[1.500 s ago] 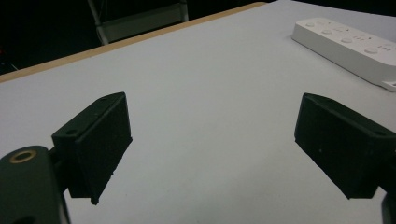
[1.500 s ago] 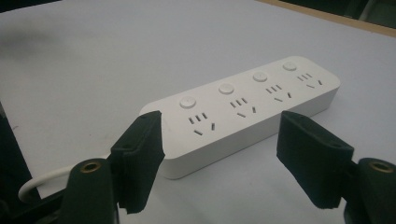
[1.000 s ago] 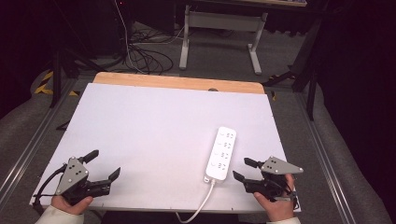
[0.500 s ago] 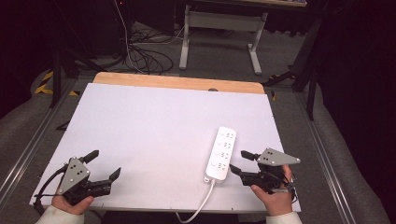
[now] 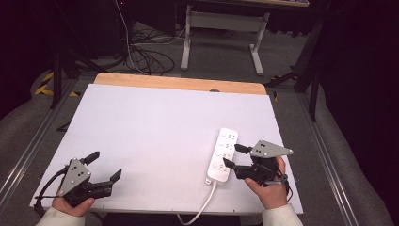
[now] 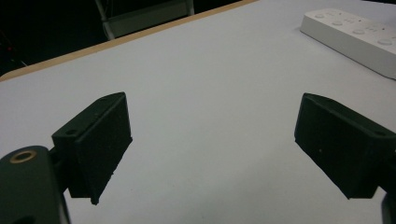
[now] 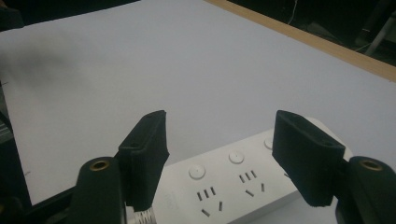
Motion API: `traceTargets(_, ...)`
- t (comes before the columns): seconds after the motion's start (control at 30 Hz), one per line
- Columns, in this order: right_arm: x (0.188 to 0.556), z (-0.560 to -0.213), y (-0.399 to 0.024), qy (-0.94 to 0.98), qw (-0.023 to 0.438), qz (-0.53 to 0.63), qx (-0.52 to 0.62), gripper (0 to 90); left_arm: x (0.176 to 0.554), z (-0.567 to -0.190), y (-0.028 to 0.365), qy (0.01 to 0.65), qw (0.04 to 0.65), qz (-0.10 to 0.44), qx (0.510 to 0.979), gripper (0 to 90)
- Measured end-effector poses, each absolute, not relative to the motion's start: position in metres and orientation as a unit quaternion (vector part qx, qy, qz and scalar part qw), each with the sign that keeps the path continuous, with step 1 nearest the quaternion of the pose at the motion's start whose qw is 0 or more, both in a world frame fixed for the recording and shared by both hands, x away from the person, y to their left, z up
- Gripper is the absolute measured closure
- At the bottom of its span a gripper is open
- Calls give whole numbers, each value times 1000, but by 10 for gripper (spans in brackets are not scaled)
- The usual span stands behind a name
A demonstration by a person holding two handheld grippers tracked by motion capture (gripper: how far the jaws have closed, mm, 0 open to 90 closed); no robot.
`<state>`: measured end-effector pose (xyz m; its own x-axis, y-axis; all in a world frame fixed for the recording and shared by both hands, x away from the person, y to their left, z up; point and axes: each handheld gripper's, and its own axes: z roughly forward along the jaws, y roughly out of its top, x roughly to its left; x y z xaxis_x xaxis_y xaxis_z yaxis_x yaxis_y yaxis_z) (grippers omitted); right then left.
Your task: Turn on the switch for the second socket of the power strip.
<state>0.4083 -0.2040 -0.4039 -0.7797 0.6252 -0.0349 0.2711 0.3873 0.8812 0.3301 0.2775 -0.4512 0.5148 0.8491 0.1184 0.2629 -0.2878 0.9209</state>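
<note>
A white power strip [image 5: 222, 154] with several sockets and round buttons lies lengthwise on the white table [image 5: 155, 127], its white cable running off the near edge. My right gripper [image 5: 235, 155] hovers open over the strip's near end, its jaws apart above the strip [image 7: 233, 179] without touching it. My left gripper [image 5: 104, 165] rests open at the table's near left corner, nothing between its jaws. In the left gripper view the strip [image 6: 355, 37] lies far off to the upper right.
A wooden strip [image 5: 179, 84] borders the table's far edge. Behind it on the floor stand a grey desk frame [image 5: 221, 33] and a tangle of black cables [image 5: 146, 56]. Metal rails run along both sides of the table.
My right gripper has moved left and up from the near right corner to above the power strip's near end. The left gripper has stayed where it was.
</note>
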Motion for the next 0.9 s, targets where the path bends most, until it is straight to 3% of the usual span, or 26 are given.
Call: traceTargets(0.9, 434, -403, -171, 824, 178, 466, 268, 380, 331, -452, 277, 376, 459, 317, 740, 113)
